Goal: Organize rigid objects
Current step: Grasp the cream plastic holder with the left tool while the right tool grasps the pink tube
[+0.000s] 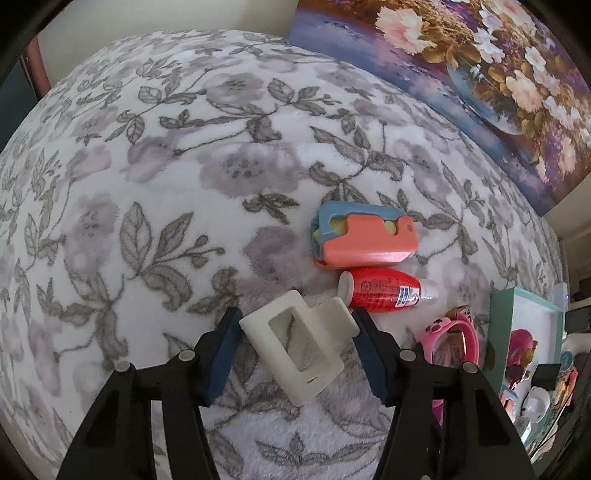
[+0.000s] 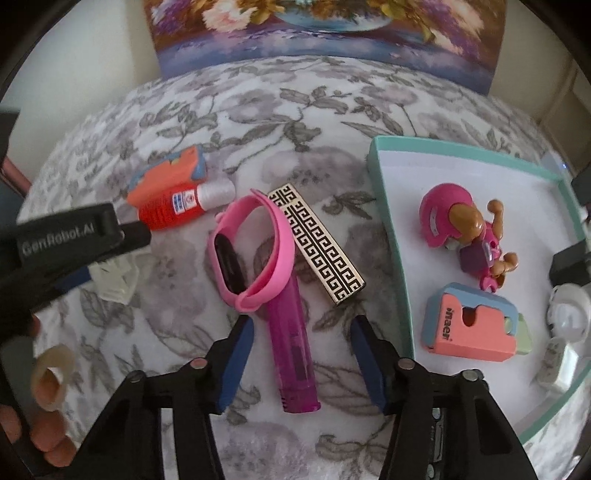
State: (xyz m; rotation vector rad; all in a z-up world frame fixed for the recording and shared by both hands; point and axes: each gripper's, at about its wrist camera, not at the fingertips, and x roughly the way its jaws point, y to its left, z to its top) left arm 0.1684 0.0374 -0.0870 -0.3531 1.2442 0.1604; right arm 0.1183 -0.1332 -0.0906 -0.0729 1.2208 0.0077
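Note:
My left gripper (image 1: pixel 295 321) points down at the floral blanket, its pads pressing both ends of a white plastic frame (image 1: pixel 295 347), which also shows in the right wrist view (image 2: pixel 114 277). Beyond it lie a coral-and-blue hole punch (image 1: pixel 364 240) and a red bottle (image 1: pixel 384 293). My right gripper (image 2: pixel 301 328) is open around a magenta pen-shaped device (image 2: pixel 291 350), with gaps on both sides. A pink wristband (image 2: pixel 251 251) rests on the device's far end, beside a gold-and-black patterned bar (image 2: pixel 317 243).
A teal tray (image 2: pixel 391 221) at the right holds a pink toy figure (image 2: pixel 461 232), a second coral hole punch (image 2: pixel 472 328) and small white items. A flower painting (image 2: pixel 325 33) leans at the back. A person's hand (image 2: pixel 48 387) shows at the lower left.

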